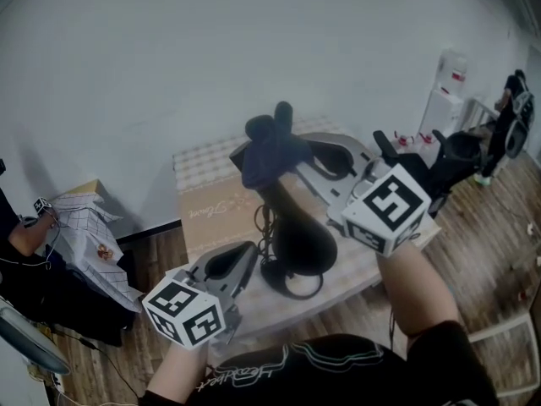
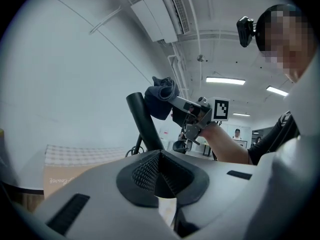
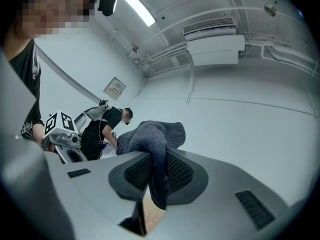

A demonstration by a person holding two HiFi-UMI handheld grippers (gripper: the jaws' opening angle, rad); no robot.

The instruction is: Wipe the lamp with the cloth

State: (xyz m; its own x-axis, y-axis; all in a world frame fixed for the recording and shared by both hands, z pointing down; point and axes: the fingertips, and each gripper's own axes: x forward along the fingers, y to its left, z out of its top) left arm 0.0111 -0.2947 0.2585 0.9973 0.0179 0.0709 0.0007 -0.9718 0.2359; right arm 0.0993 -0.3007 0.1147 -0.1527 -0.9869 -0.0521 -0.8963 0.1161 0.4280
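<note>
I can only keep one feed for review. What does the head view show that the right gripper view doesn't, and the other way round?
Only the head view shows the black lamp standing on the table, and the wooden floor. Only the right gripper view shows the right tool with its jaws closed on the cloth, plus an air conditioner and a ceiling light overhead. Both show the cloth and the left tool.

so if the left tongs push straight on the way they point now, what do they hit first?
Likely the lamp's black stem, standing just past the shut left tongs; depth is unclear.
</note>
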